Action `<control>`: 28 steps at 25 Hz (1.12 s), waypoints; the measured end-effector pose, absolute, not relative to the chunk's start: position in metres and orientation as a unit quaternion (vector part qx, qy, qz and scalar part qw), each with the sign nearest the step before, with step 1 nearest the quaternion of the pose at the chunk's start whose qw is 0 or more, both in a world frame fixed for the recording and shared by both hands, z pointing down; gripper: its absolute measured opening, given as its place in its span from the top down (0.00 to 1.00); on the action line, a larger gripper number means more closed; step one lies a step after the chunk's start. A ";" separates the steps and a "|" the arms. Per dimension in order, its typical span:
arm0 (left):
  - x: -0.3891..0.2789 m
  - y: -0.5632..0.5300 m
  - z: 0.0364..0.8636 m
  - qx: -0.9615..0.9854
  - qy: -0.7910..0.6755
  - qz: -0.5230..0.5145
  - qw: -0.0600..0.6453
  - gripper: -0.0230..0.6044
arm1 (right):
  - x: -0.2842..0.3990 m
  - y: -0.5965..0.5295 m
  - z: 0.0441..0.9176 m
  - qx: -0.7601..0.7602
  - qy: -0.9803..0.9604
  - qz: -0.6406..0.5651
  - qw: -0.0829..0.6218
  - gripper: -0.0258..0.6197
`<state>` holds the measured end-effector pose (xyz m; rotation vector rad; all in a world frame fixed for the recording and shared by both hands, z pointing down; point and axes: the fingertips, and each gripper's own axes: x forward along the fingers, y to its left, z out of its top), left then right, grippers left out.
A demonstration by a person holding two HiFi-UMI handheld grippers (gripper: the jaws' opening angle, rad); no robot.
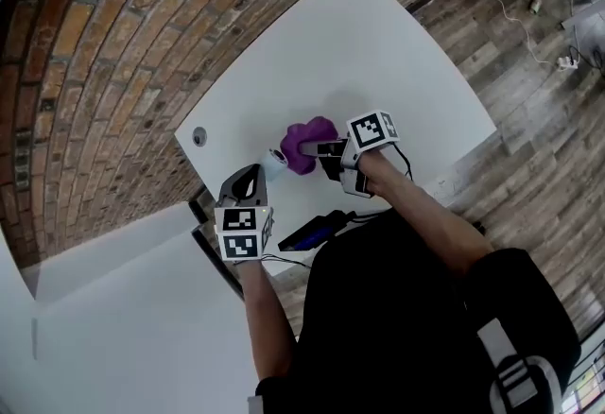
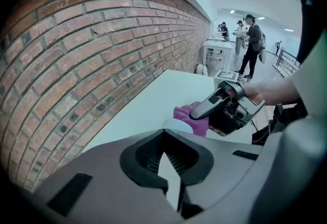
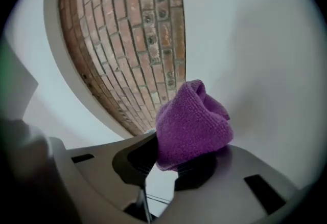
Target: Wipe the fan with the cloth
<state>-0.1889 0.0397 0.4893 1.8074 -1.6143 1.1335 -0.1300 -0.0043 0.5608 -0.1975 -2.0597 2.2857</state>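
Observation:
The fan shows only as a small pale round part, which sticks out past the tips of my left gripper above the white table. That gripper is shut on it; in the left gripper view the white part rises just beyond the jaws. My right gripper is shut on a bunched purple cloth and holds it against the fan's far side. The right gripper view shows the cloth filling the jaws and hiding the fan. From the left gripper view, the cloth and right gripper sit right behind the fan.
A round cable hole lies in the table near the brick wall. A dark blue-black device with a cable rests at the table's near edge. Several people stand far off down the hall.

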 end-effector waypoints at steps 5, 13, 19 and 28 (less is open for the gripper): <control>-0.190 0.040 0.491 0.657 -0.588 0.417 0.222 0.96 | -0.152 0.023 0.571 -0.099 -0.616 0.781 0.021 0.85; -0.187 0.040 0.489 0.655 -0.592 0.411 0.229 0.96 | -0.164 0.033 0.618 -0.040 -0.739 0.645 0.191 0.85; -0.187 0.040 0.490 0.656 -0.595 0.404 0.231 0.96 | -0.134 -0.026 0.612 0.083 -0.838 0.482 0.243 0.85; -0.187 0.040 0.490 0.656 -0.598 0.397 0.236 0.96 | -0.176 0.008 0.581 -0.057 -0.715 0.683 0.136 0.85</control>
